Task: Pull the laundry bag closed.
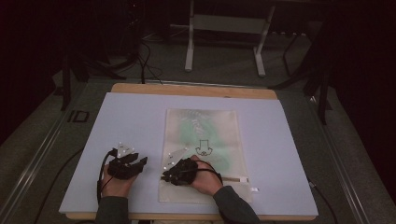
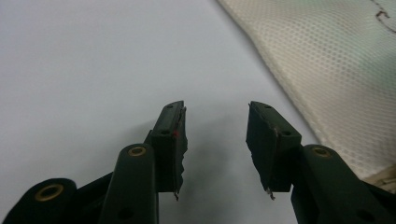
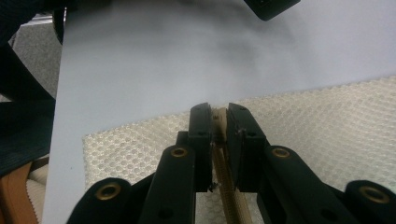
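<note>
Right claw has its jaws nearly shut, pinched on the tan zipper strip of a pale mesh bag, so the hold looks firm. Left claw stands open with nothing between its jaws, resting on the white mat just off the bag's left edge, at about nine o'clock from the right claw. From where I stand the bag lies flat in the middle of the mat, its long axis running from six o'clock near the person to twelve o'clock at the far side; the zipper crosses the near end, with a small white tab at about three o'clock from the right claw. That right hand is clearly the nearer one to the zipper. Through the honeycomb mesh I can see something green inside and a dark drawn figure on the front.
</note>
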`<state>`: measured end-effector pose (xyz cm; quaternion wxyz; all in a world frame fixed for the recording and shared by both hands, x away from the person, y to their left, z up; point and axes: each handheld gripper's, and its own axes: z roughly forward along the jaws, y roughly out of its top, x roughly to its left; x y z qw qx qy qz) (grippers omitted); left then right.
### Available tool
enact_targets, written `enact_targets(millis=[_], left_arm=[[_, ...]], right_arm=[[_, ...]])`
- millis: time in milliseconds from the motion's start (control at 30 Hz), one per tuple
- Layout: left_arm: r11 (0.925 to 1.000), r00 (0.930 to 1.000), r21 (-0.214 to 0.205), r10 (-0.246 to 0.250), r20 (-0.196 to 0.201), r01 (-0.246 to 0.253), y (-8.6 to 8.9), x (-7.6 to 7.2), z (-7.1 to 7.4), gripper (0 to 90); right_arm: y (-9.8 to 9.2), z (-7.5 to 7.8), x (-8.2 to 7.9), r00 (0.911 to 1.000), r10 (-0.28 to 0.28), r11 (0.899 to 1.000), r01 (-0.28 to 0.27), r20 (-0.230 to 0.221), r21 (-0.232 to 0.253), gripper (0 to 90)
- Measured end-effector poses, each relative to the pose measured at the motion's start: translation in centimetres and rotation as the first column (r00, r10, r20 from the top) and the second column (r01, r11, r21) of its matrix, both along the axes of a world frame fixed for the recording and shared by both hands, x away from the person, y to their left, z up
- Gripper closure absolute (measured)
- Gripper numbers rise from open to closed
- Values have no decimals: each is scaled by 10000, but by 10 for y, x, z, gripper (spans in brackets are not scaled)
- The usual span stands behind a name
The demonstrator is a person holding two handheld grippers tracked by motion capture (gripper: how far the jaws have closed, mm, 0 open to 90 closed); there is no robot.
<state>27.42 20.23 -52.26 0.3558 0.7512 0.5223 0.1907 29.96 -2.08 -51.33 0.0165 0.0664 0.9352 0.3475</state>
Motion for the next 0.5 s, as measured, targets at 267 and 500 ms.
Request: enact_targets(millis=[267, 500], left_arm=[[9994, 9994, -124, -335, -36, 335, -5, -3, 1, 587], [9969, 9971, -192, -761, -84, 760, -12, -6, 2, 626]], right_arm=[[1, -9, 3, 9995, -98, 9996, 90, -302, -266, 802], [0, -11, 6, 9980, -164, 9997, 153, -604, -179, 806]])
